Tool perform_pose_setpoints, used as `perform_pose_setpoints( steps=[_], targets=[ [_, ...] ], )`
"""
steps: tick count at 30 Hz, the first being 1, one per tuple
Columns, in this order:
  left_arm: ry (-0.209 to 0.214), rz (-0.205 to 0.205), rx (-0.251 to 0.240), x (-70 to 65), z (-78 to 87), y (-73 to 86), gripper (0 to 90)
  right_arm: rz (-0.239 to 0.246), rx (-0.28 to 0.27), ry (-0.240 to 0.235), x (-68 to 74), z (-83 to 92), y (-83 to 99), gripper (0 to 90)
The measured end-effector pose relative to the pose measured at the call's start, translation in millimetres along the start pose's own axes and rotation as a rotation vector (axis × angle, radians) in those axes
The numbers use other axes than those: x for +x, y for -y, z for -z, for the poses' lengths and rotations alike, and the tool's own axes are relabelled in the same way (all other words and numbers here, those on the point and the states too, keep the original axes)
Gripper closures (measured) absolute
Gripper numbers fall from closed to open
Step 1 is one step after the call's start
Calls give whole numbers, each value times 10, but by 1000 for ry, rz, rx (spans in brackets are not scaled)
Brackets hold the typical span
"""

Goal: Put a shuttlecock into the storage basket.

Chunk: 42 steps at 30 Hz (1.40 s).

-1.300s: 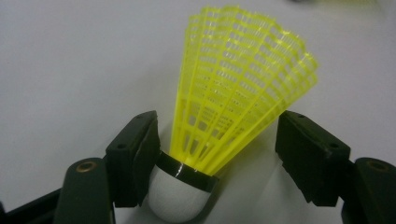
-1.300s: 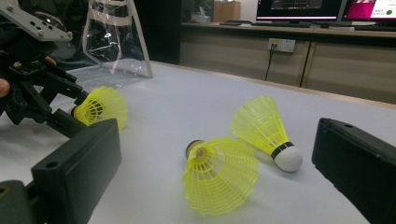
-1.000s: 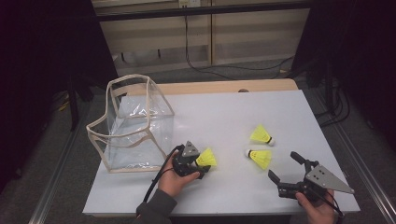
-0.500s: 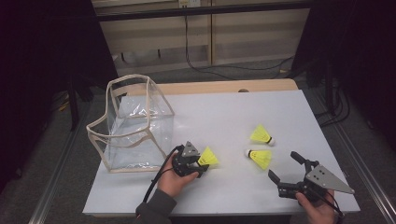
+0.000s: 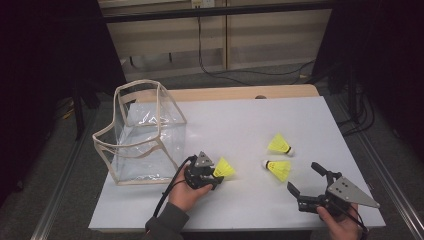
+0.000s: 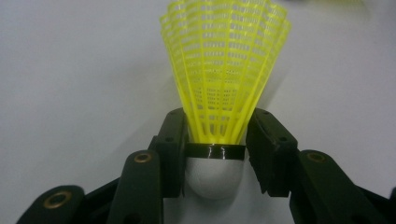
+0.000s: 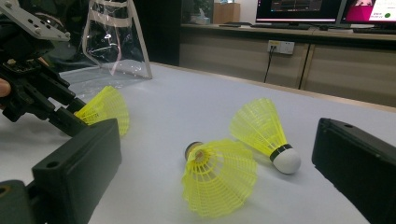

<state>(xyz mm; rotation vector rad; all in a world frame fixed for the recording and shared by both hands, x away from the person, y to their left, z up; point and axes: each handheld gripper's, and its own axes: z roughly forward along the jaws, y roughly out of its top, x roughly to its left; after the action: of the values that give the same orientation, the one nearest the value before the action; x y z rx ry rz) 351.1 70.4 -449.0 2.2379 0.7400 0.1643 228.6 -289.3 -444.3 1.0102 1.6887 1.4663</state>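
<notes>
White counter [image 5: 250, 125] in a dim room; left tool [image 5: 214, 176] has just been closing on a shuttlecock [image 5: 224, 168], its cork hidden; right tool [image 5: 305, 181] released.

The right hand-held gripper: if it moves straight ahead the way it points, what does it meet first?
Probably the nearer yellow shuttlecock, lying on its side between the open right hand-held gripper jaws' line; depth is unclear.

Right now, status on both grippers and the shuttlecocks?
Left gripper jaws just been closing around the held shuttlecock at its base. Right gripper open, idle. Two loose shuttlecocks on the table. Clear bag open; path unobstructed.
</notes>
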Motion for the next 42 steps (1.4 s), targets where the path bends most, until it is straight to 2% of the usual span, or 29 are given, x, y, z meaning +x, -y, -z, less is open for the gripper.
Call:
perform_pose_setpoints(
  steps=[11, 15, 23, 32, 42],
  targets=[
    [24, 27, -2, 2, 26, -17, 605, 0, -1, -1, -2, 0, -1, 15],
    [46, 51, -4, -9, 45, -32, 614, -2, 2, -7, 4, 0, -1, 15],
    [68, 77, 12, -14, 65, -48, 630, -1, 2, -9, 6, -7, 4, 16],
    [77, 83, 16, -23, 92, -72, 641, -6, -4, -3, -1, 5, -3, 16],
    [107, 96, 22, -26, 145, -96, 643, -8, -3, 0, -11, 16, -4, 16]
  ],
)
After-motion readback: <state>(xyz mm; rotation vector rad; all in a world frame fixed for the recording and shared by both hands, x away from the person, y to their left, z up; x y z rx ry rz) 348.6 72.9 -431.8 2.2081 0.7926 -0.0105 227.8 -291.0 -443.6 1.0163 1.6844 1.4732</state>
